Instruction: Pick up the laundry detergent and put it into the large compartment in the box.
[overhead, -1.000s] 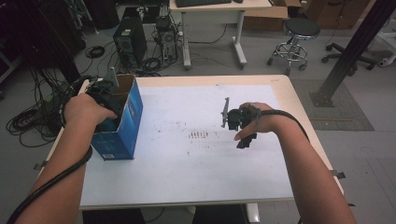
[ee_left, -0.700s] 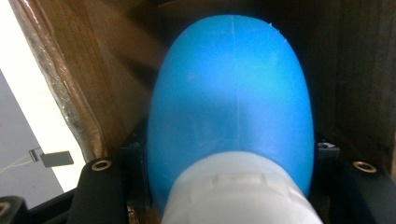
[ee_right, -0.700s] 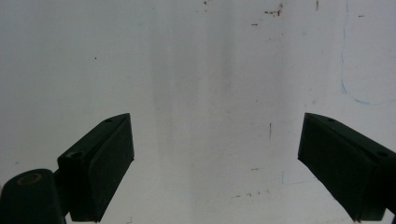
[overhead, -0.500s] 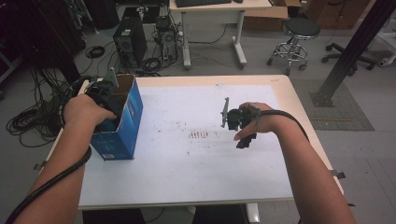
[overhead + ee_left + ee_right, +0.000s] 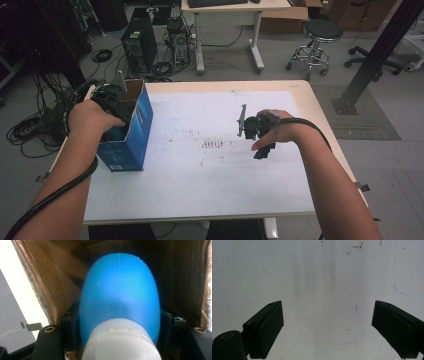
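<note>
one blue box (image 5: 131,131), one blue bulb (image 5: 120,295), two hand-held grippers

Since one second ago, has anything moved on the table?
Nothing visibly changed. The left gripper stays inside the blue box, shut on a blue bottle; the right gripper stays open over the table.

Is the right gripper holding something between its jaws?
No, the right gripper is open, and between its jaws there is just the bare white table.
</note>
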